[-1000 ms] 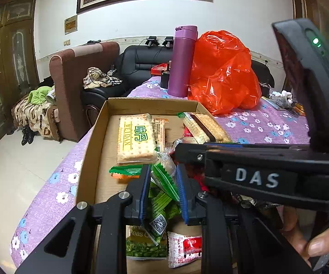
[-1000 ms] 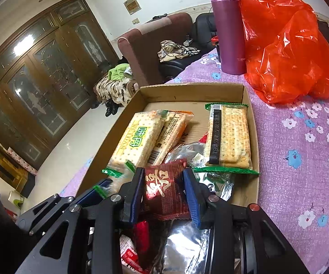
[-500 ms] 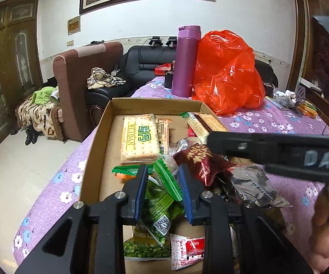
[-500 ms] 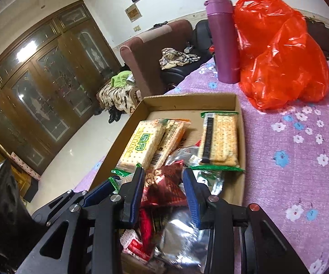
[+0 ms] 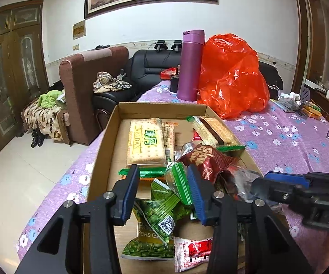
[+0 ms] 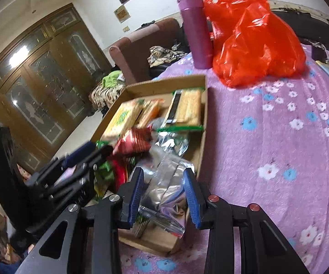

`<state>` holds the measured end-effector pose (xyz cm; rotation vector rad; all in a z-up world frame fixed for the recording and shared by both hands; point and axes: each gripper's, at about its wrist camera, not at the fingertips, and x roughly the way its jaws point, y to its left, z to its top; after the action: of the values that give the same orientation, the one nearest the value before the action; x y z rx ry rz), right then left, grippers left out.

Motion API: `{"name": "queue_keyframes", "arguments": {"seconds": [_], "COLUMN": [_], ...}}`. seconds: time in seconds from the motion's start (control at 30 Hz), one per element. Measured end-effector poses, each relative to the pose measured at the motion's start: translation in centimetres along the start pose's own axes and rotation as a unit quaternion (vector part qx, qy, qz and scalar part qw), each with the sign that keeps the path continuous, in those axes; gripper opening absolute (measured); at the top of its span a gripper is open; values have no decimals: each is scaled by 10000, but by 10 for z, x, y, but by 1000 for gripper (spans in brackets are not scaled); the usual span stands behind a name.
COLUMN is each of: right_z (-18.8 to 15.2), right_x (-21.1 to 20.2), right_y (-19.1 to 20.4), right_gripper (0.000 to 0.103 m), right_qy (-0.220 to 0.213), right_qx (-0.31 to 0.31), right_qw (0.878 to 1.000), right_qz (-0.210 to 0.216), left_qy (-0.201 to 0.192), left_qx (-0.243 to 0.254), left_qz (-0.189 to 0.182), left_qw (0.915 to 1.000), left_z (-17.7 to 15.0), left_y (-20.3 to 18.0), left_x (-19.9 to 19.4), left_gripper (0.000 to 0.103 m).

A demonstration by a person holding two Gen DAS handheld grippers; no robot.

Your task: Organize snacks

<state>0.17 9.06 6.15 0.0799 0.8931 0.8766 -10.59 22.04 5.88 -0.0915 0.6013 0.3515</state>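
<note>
A shallow cardboard box (image 5: 109, 137) on the purple flowered tablecloth holds snack packets. At its far end lie cracker packs (image 5: 146, 142). Nearer lie green pea packets (image 5: 164, 207), a dark red packet (image 5: 206, 159), silver foil packets (image 6: 169, 182) and a small red-and-white sachet (image 5: 193, 250). My left gripper (image 5: 164, 191) is open over the green packets, one small green packet standing between its jaws. My right gripper (image 6: 164, 196) is open above the silver packets at the box's near right corner. It also shows in the left wrist view (image 5: 278, 182). The box also shows in the right wrist view (image 6: 204, 114).
A purple flask (image 5: 190, 65) and a red plastic bag (image 5: 230, 77) stand beyond the box. Small items lie at the table's far right (image 5: 301, 107). Sofas (image 5: 91, 84) stand to the left past the table edge, with tiled floor below.
My right gripper let go of the dark red packet, opened and drew back right; the packet now lies in the box. My left gripper opened wider over the green packets.
</note>
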Motion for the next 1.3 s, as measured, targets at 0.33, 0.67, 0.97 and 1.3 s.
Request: {"name": "queue_keyframes", "arguments": {"seconds": [0.33,0.67,0.97,1.3], "right_z": [0,-8,-39,-54], "right_x": [8,-34,-90,-97], "right_y": [17,9,-2,-17], "right_gripper": [41,48,94,95], "right_qy": [-81,-377,-986,-1313], "right_qx": [-297,-406,-1117,-1191], "right_qw": [9995,9981,9808,9752], "right_qz": [-52,-268,-1256,-1327], "left_qy": [-233,-430,-580,351], "left_qx": [34,126,224,392], "left_qz": [245,328,652,1299], "left_qw": [9994,9985,9959,9901], "left_z": [0,2,5,-2], "left_y": [-1,-9,-19,-24], "left_x": [-9,-22,-39,-18], "left_gripper": [67,90,103,103]}}
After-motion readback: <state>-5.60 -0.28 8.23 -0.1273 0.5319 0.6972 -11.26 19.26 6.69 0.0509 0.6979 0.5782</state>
